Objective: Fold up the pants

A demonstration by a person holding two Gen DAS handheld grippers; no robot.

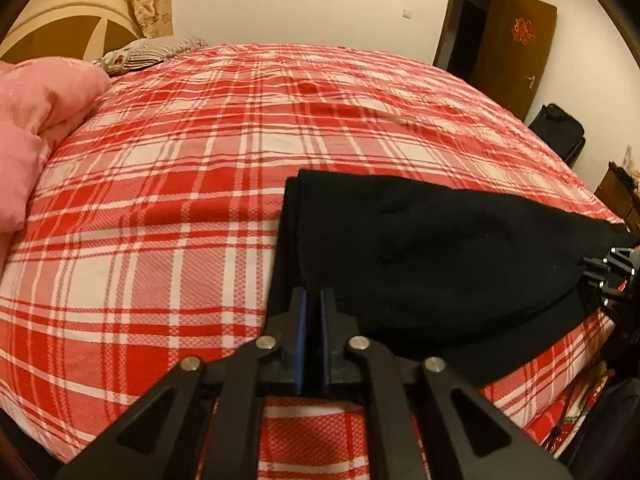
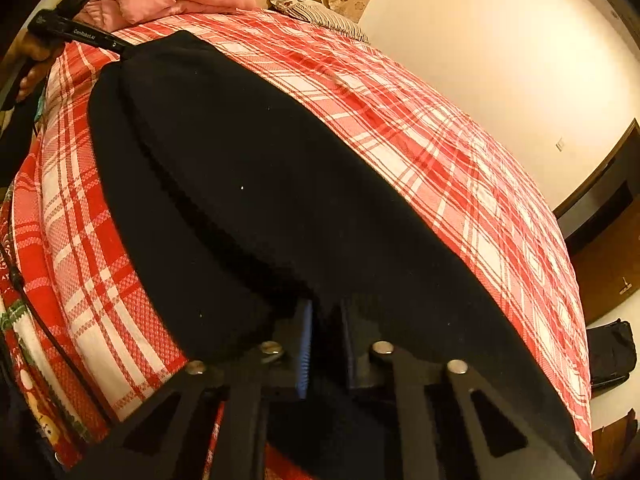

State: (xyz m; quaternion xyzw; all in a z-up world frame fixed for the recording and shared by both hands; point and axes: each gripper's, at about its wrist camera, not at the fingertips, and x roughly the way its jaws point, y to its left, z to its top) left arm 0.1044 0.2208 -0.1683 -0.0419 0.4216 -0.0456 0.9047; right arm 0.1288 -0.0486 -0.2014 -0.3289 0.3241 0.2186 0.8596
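Black pants [image 1: 432,248] lie folded over on a red and white plaid bed [image 1: 180,184]. My left gripper [image 1: 313,300] has its jaws nearly together at the near left edge of the pants, and dark cloth sits between the blue pads. My right gripper [image 2: 326,312] is shut on the near edge of the pants [image 2: 256,184], with black cloth filling the gap between its fingers. In the left wrist view the right gripper [image 1: 608,276] shows at the pants' right end. In the right wrist view the left gripper [image 2: 80,36] shows at the far left corner.
A pink quilt [image 1: 36,128] and a patterned pillow [image 1: 148,52] lie at the head of the bed. A brown door [image 1: 516,52] and a dark bag [image 1: 560,132] stand by the far wall. The bed's edge drops off near me [image 2: 48,320].
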